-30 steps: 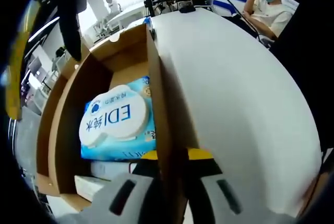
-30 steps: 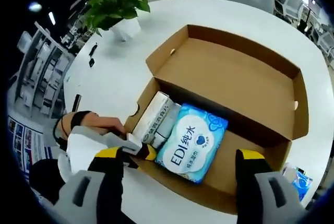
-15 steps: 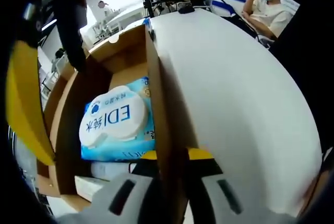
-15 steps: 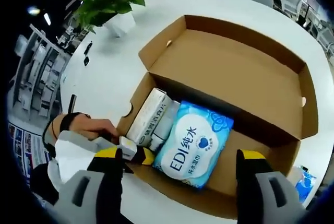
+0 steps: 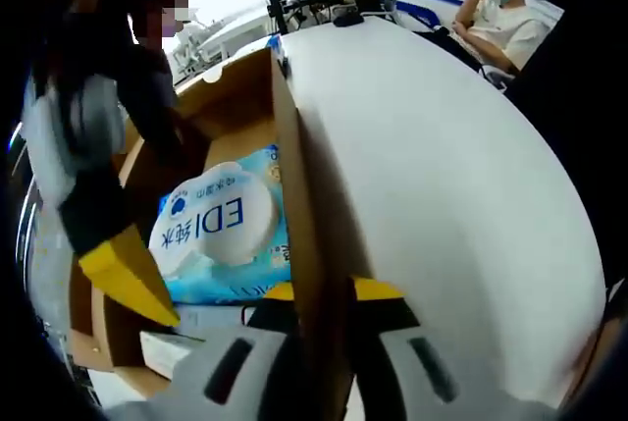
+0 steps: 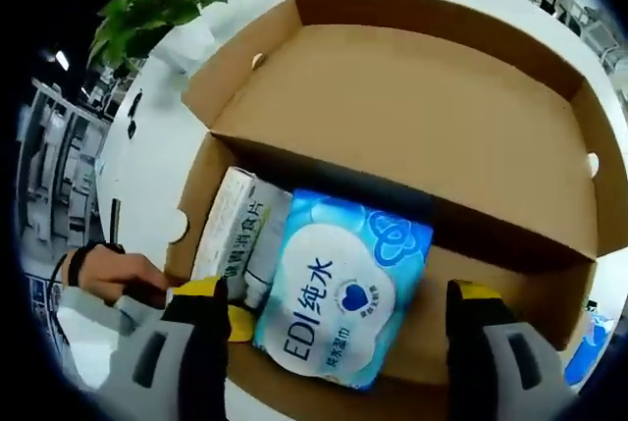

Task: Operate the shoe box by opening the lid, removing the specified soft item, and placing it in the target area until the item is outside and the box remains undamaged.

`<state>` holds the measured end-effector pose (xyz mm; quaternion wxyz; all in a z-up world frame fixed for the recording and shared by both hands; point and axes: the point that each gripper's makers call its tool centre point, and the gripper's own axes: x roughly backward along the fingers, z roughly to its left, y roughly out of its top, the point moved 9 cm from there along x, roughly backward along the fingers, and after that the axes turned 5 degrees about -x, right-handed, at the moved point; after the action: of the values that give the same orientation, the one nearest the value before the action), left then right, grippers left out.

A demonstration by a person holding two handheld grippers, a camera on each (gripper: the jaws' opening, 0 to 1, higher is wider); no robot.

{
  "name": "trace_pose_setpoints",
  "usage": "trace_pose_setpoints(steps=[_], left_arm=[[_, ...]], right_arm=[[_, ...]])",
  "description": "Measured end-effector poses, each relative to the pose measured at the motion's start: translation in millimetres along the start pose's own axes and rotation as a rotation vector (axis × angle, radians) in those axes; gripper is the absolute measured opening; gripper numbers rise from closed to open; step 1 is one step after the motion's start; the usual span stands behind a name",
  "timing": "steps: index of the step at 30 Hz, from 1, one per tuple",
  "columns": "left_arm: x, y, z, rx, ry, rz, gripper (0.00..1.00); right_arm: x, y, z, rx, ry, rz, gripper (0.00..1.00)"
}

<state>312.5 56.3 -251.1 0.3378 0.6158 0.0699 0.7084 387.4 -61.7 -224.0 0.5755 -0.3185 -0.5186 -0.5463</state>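
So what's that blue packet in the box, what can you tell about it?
The wipes pack is a soft, glossy blue plastic pouch with a white oval flap lid printed "EDI" and Chinese characters. It lies flat, lid up, on the floor of the open cardboard box, beside a paler pack. The right gripper hangs open above it, not touching.

Open shoe box leaves wipes pack reachable from above, cartons crowding one side.
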Motion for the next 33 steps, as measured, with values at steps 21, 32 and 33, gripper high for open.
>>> trace_pose_setpoints(steps=[21, 32, 33], left_arm=[[0, 2.1, -2.8, 0.001, 0.002, 0.002, 0.11], [0, 0.6, -1.6, 0.004, 0.002, 0.005, 0.11], [0, 0.5, -1.5, 0.004, 0.002, 0.005, 0.11]], right_arm=[[-23, -10.3, 9, 0.013, -0.032, 0.046, 0.8], [-23, -12.5, 10, 0.013, -0.001, 0.038, 0.77], [-23, -12.2, 10, 0.013, -0.001, 0.039, 0.77]])
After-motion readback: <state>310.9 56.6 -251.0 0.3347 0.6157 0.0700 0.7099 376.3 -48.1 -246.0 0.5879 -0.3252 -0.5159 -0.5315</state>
